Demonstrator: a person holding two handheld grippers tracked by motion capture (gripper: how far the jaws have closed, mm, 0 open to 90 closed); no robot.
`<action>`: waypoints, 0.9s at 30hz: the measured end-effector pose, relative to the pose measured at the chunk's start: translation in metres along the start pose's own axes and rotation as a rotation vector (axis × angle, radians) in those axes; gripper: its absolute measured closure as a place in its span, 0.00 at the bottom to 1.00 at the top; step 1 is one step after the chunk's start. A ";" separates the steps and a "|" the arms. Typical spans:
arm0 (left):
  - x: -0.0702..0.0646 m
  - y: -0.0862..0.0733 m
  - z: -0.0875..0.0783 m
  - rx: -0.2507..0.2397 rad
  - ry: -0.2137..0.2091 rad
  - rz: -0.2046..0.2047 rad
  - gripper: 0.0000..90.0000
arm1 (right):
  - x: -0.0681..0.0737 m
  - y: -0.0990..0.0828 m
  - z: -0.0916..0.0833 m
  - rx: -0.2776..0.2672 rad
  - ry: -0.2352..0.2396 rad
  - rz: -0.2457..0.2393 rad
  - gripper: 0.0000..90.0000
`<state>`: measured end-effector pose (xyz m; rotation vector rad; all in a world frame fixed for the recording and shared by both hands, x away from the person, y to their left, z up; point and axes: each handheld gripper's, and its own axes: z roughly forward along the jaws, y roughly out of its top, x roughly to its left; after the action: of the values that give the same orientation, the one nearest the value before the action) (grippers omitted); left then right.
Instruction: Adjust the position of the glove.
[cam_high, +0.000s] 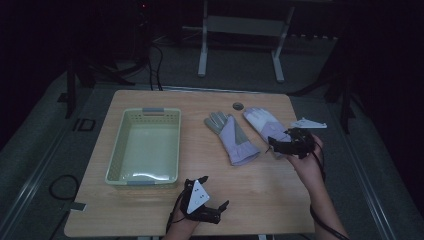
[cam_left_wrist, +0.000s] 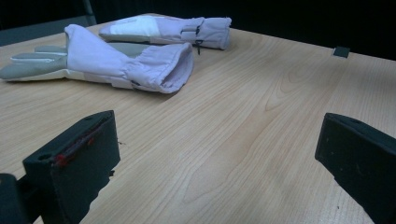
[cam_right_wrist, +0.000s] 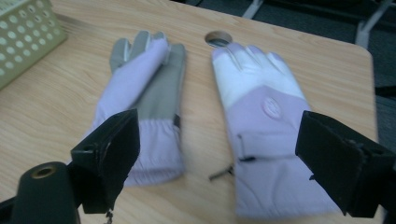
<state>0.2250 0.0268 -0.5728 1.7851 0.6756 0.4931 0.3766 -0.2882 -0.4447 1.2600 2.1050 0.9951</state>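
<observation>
Right gripper poised over the cuff of a lilac glove, basket waiting at the left.

Two gloves lie flat side by side on the wooden table (cam_high: 250, 185), cuffs toward the person, likely so that each can be pinched at the cuff and carried to the pale green basket (cam_high: 116, 150). The right gripper (cam_high: 286, 145) hovers above the right-hand glove (cam_right_wrist: 261, 121), jaws spread wide either side of its cuff, holding nothing. The left-hand glove (cam_right_wrist: 140, 93) lies just beside it, untouched. The left gripper (cam_high: 212, 192) rests low near the table's front edge, jaws also wide apart and empty, well apart from both gloves.
</observation>
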 end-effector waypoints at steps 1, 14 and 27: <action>0.000 0.000 0.000 0.000 -0.001 0.000 0.00 | 0.002 0.003 0.004 0.006 0.009 0.002 0.16; 0.000 0.000 0.000 0.000 -0.011 0.000 0.00 | 0.034 0.025 0.054 0.057 0.088 -0.030 0.21; 0.000 0.000 0.000 -0.002 -0.019 -0.001 0.00 | 0.061 0.032 0.108 0.132 0.125 -0.063 0.28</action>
<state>0.2248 0.0271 -0.5728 1.7857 0.6632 0.4754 0.4425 -0.1875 -0.4884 1.2133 2.3245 0.9431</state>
